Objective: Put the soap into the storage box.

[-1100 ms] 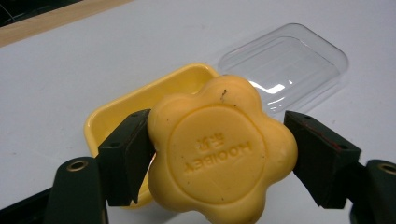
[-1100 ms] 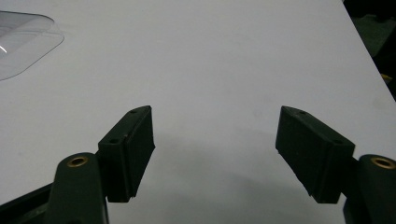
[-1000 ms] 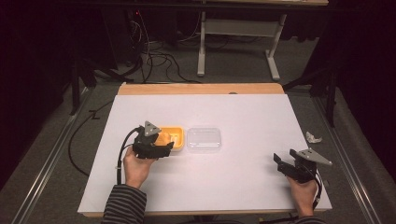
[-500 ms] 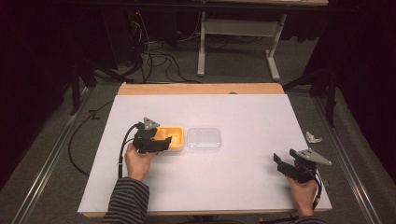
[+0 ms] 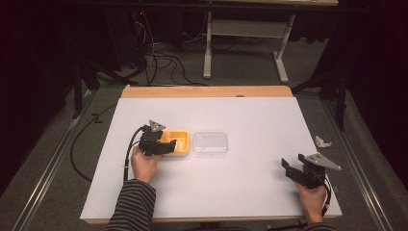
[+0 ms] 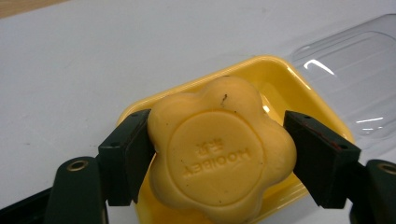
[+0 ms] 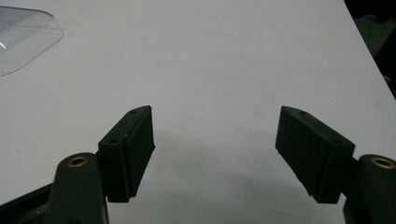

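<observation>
A yellow flower-shaped soap bar [image 6: 219, 149] with a stamped round centre sits between the jaws of my left gripper [image 6: 217, 135], which press on its two sides. Just under and behind it lies the yellow soap dish [image 6: 280, 79]. In the high view the left gripper [image 5: 166, 144] reaches over the left half of the dish [image 5: 180, 143]. A clear plastic lid [image 5: 210, 143] lies flat against the dish's right side. My right gripper [image 5: 287, 168] rests near the table's front right, open, with bare white table between its jaws [image 7: 215, 135].
The white table top [image 5: 250, 115] has a wooden strip along its far edge. A crumpled scrap [image 5: 322, 141] lies off the table's right edge. Cables run on the floor at the left and behind. The clear lid's corner [image 7: 23, 37] shows far left.
My left gripper has edged slightly forward over the yellow dish. The right hand and its gripper have stayed put.
</observation>
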`<action>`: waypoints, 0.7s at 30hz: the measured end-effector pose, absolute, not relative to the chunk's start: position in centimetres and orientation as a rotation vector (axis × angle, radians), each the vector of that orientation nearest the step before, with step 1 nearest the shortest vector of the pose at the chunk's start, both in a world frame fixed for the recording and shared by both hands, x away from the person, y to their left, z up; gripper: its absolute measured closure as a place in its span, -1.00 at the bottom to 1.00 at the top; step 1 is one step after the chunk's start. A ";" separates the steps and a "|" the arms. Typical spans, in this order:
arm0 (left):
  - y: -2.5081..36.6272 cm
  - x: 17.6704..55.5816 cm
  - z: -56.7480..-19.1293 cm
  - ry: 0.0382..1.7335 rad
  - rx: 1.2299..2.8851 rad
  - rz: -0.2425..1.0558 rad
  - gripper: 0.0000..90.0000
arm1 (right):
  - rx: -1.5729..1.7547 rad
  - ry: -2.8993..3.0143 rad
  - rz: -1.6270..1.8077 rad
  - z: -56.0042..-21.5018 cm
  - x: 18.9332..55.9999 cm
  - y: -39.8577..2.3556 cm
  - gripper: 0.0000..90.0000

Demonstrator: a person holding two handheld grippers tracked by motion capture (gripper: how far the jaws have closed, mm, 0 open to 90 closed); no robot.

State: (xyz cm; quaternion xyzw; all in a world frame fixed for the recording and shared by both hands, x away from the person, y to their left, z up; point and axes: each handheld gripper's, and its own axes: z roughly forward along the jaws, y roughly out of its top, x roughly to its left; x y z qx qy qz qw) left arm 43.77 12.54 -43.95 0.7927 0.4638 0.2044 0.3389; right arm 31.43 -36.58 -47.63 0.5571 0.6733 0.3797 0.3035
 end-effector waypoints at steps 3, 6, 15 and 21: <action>12.5 43.9 -44.0 1.214 2.056 0.528 -0.39 | 1.473 1.786 1.006 -47.6 31.4 -36.6 -0.37; 12.4 43.9 -44.2 1.214 2.062 0.530 -0.39 | 1.470 1.787 1.004 -47.6 31.5 -36.5 -0.37; 12.3 44.3 -44.7 1.228 2.074 0.514 -0.39 | 1.471 1.786 1.003 -47.6 31.4 -36.5 -0.37; 12.3 44.4 -44.8 1.230 2.065 0.511 -0.39 | 1.472 1.784 1.003 -47.6 31.4 -36.5 -0.37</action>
